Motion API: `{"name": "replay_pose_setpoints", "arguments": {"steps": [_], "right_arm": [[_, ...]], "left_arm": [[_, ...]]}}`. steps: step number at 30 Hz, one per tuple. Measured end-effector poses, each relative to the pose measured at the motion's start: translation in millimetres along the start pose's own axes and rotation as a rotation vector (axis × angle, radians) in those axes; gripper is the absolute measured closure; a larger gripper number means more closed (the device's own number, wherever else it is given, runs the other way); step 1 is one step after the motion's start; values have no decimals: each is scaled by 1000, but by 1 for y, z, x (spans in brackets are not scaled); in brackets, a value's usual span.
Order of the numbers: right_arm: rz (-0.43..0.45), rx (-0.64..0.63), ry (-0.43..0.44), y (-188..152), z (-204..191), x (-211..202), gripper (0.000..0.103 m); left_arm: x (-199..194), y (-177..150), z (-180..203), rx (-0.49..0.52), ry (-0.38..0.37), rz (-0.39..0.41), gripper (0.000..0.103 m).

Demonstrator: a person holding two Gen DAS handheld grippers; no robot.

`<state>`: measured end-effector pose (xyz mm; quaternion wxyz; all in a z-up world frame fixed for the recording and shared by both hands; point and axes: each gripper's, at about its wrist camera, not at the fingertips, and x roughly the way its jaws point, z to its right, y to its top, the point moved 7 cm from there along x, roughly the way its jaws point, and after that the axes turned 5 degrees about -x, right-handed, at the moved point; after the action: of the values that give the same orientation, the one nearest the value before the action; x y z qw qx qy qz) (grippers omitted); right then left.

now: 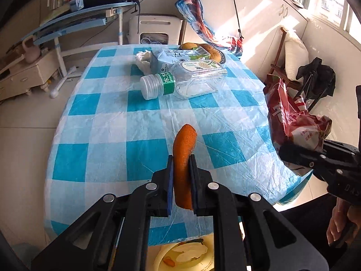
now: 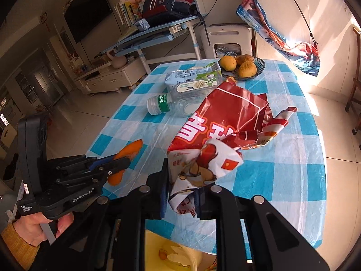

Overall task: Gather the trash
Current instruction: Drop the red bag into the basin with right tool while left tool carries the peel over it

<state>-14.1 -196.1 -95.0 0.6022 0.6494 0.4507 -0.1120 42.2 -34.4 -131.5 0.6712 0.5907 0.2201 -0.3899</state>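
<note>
My left gripper (image 1: 181, 158) is shut on a strip of orange peel (image 1: 183, 146) and holds it above the near part of the checked table (image 1: 108, 135). It also shows in the right wrist view (image 2: 119, 163) with the orange peel (image 2: 132, 150). My right gripper (image 2: 181, 176) is shut on a crumpled red snack bag (image 2: 225, 126), held above the table; the snack bag also shows in the left wrist view (image 1: 291, 119). An empty clear bottle (image 1: 180, 82) and a milk carton (image 1: 176, 58) lie further back.
A yellow bin (image 1: 187, 255) with scraps sits below the table's near edge, also seen in the right wrist view (image 2: 178, 255). A bowl of fruit (image 2: 242, 66) and a crumpled tissue (image 1: 143, 61) are at the far end. A chair (image 1: 291, 63) stands to the right.
</note>
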Motion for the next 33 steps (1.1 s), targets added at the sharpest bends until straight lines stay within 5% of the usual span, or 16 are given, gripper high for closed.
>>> {"name": "replay_pose_setpoints", "arguments": {"steps": [11, 13, 15, 18, 24, 30, 33], "right_arm": [[-434, -386, 150, -170, -125, 35, 80], [-495, -428, 133, -184, -129, 45, 48], [-514, -431, 113, -189, -125, 52, 34], [-452, -384, 81, -173, -117, 48, 28], [-122, -160, -22, -117, -80, -4, 23], [177, -36, -138, -81, -56, -57, 12], [235, -17, -156, -74, -49, -65, 12]], "left_arm": [[-76, -37, -29, -122, 35, 98, 91], [-84, -49, -28, -122, 39, 101, 91], [-88, -61, -29, -123, 50, 95, 91], [-92, -75, -33, -131, 56, 77, 91], [-91, -105, -19, -80, 45, 15, 91], [-67, -173, 23, 85, -8, -223, 89], [-63, -190, 32, 176, 38, -270, 70]]}}
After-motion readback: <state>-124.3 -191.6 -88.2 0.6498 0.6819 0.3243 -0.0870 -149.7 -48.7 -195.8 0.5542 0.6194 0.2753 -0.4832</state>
